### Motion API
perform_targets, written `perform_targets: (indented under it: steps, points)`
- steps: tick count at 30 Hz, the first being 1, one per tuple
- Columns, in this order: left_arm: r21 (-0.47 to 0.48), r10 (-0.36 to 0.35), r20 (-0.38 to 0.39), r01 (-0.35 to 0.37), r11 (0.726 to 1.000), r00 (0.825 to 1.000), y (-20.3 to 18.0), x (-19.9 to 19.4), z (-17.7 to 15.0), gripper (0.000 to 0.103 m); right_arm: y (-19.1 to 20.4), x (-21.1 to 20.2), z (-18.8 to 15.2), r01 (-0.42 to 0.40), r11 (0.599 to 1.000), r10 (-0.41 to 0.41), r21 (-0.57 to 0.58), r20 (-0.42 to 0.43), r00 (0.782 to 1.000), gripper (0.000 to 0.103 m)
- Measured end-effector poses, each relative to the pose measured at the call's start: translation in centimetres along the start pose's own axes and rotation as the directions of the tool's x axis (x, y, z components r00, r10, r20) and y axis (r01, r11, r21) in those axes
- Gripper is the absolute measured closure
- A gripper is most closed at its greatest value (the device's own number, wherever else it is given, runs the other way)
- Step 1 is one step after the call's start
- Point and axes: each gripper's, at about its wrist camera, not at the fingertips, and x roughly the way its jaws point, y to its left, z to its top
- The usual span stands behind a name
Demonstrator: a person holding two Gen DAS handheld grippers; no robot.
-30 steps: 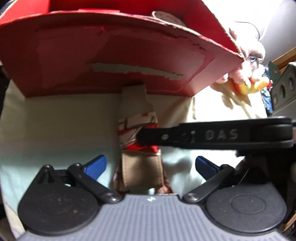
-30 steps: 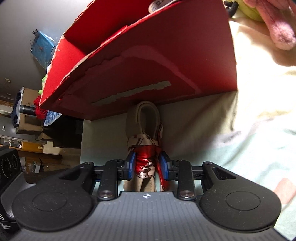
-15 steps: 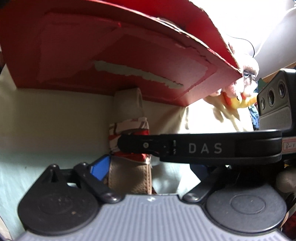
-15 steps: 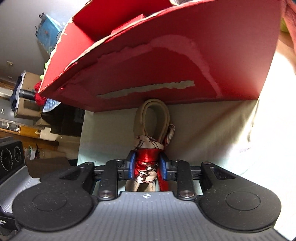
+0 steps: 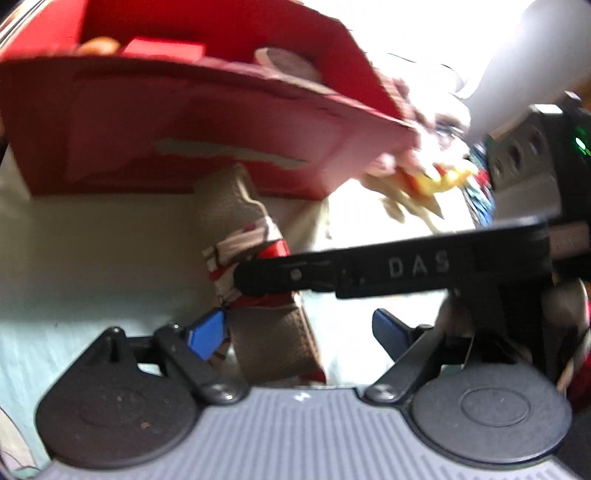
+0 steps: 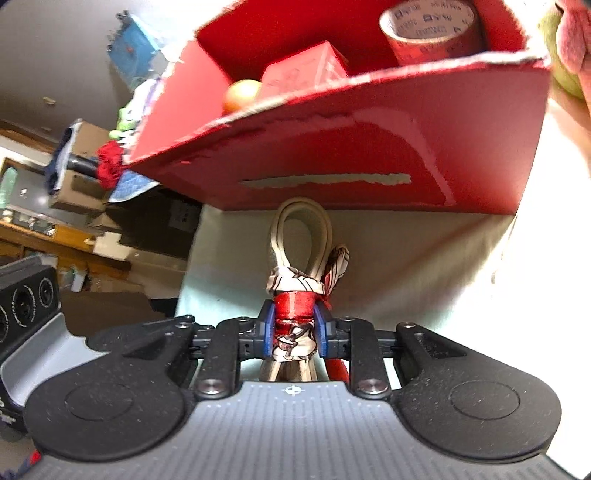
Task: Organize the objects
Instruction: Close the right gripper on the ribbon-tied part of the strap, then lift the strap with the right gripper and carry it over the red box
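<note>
The right tongs [image 6: 294, 334] are closing, pinching the strap [image 6: 301, 236] at its red scarf wrap, just before the red box [image 6: 369, 147]. The left tongs [image 5: 295, 332] are closing, spread around the strap, above a pale sheet [image 5: 92, 258]. Cluttered shelves [image 6: 55, 221] stand left of the box.

Red box [image 6: 369, 147] wall blocks straight ahead, just past the strap loop [image 6: 301, 236]. Box partly filled: tape roll [image 6: 432, 31], small carton [image 6: 306, 70]. Pale bedding [image 6: 424, 266] open to the right.
</note>
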Motion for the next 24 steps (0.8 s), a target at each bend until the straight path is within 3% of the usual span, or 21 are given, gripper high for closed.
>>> perform_targets:
  steps: [6,10,14,17,21,24]
  points:
    - [0.154,-0.071,-0.026,0.075,0.985,0.997,-3.1,-2.1,0.6,0.018,1.5,-3.0,-0.9,-0.020,0.998,0.025,-0.062,0.073,0.997,0.080]
    - [0.293,-0.095,-0.010,0.094,0.952,0.995,-5.8,-3.0,1.6,0.018,2.1,-5.9,-0.9,-0.008,0.996,0.022,-0.084,0.160,0.987,0.080]
    - [0.395,-0.138,0.034,0.113,0.912,0.990,-7.9,-4.0,3.6,0.018,2.7,-8.7,0.3,-0.012,0.996,0.034,-0.085,0.260,0.965,0.080]
    - [0.440,-0.168,0.108,0.105,0.892,0.980,-8.5,-5.4,5.8,0.018,3.1,-10.4,2.1,-0.021,0.996,0.051,-0.089,0.346,0.937,0.080]
    - [0.423,-0.181,0.196,0.083,0.902,0.964,-7.5,-6.2,10.1,0.018,3.5,-10.5,5.8,-0.028,0.999,0.041,-0.036,0.429,0.903,0.081]
    - [0.374,-0.147,0.228,0.052,0.926,0.963,-5.8,-5.3,13.0,0.018,3.0,-8.7,8.5,-0.027,0.999,0.015,0.020,0.449,0.894,0.081]
